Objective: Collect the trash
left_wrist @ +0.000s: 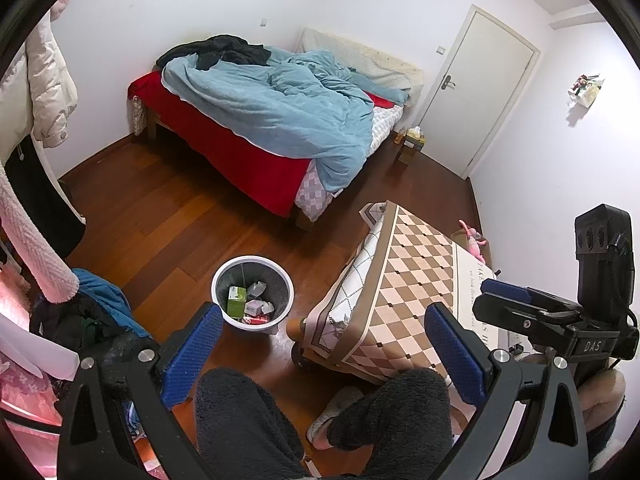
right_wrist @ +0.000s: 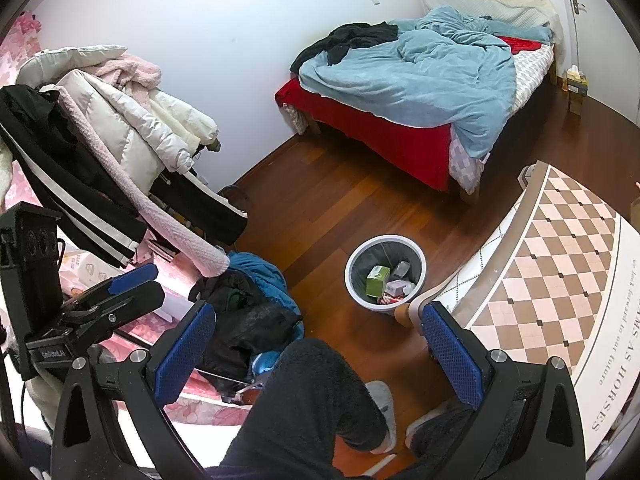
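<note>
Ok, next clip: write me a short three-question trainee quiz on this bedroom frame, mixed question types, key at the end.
1. True or false: the left gripper and right gripper are both open and hold nothing.
2. Multiple choice: where does the trash bin stand? A) on the bed B) on the wood floor beside the checkered table C) under the clothes rack
3. Short answer: which coloured carton stands out inside the bin?

Key
1. True: each pair of blue pads is spread wide with nothing between.
2. B: it stands by the checkered table, apart from the bed.
3. The green carton, among other wrappers.
</note>
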{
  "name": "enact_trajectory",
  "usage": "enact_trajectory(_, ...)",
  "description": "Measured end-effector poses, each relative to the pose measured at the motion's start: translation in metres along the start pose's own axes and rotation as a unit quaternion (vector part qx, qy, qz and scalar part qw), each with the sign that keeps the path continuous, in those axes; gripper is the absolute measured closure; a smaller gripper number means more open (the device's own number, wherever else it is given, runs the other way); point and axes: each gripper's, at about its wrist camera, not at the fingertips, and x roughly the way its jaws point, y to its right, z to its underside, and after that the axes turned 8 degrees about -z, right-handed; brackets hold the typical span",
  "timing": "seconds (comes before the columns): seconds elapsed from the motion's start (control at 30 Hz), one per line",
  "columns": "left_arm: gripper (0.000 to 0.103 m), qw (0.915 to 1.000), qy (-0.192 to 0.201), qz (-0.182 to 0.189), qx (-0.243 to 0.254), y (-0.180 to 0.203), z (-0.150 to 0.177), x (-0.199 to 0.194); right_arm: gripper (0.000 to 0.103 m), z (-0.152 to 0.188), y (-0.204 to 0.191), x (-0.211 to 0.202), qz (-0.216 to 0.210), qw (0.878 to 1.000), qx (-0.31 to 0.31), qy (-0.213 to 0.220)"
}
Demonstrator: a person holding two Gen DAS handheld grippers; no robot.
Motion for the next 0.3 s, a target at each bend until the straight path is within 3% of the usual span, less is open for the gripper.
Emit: enact_trajectory(0.3, 0.000, 1.0000, 0.003, 0.005, -0.001, 0.0019, -0.0006, -0.0011, 0.000, 0.0032, -0.0052, 0.0004, -0.004, 1.000, -0.003, -0.005)
